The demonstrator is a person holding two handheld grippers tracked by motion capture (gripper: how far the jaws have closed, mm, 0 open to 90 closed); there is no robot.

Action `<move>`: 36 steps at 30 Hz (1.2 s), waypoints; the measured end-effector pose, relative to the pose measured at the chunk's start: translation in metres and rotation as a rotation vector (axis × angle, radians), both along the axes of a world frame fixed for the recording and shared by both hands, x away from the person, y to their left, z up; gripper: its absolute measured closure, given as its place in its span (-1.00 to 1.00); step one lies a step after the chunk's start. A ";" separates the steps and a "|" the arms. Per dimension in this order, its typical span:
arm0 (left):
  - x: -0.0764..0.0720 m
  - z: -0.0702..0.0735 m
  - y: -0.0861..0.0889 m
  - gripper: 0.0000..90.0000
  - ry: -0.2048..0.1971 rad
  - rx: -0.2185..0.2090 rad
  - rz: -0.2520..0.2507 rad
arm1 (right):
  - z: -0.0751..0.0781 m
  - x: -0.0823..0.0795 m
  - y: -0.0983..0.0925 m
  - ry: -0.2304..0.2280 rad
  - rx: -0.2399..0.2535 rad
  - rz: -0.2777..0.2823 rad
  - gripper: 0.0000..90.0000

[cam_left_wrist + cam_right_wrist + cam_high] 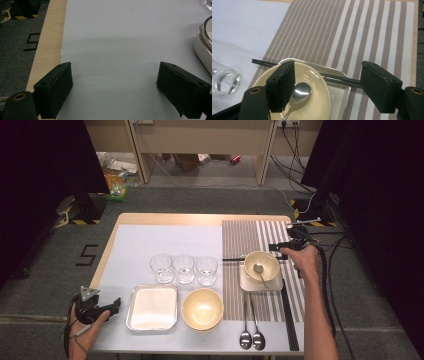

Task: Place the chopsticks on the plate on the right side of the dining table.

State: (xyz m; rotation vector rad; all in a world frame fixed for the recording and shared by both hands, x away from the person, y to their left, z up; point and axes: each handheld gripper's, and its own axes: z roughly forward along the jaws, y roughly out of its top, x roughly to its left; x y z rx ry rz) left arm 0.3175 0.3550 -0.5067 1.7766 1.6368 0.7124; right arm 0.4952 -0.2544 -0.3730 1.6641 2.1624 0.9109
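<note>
A: Start at the left. What is there?

B: The left gripper (116, 305) rests at the table's near left corner, just beside the empty metal tray (152, 307). Its jaws stand wide apart over the bare pale table cover (120, 50), with nothing between them. The gripper's own view catches the tray's rounded rim (203, 50) at the right edge.

A: And moving across?

B: Three clear glasses (184, 268) stand in a row behind the tray. Next to the tray sits a cream bowl (202, 308), empty. Then comes the striped placemat (260, 235), with two spoons (251, 339) lying side by side at its near end and a black strip along its right border.

A: Where is the right gripper?

B: The right gripper (280, 247) hovers just behind the second cream bowl (262, 265), which stands on a small square tray (249, 283) with a spoon (259, 270) resting in it. Its jaws are spread wide and hold nothing.

A: Anything in the way?

B: A pair of black chopsticks (337, 78) lies across the mat behind the bowl, right under the open jaws. The right gripper view shows them passing over the small tray's far edge; from above that is hard to make out.

A: Any writing?

B: A black mark like a figure 5 (86, 255) on the floor, left of the table.
</note>
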 end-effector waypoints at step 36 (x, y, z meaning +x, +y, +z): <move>0.000 0.000 0.000 -0.73 0.002 -0.003 -0.002 | 0.020 -0.019 0.066 -0.079 -0.018 0.153 -0.42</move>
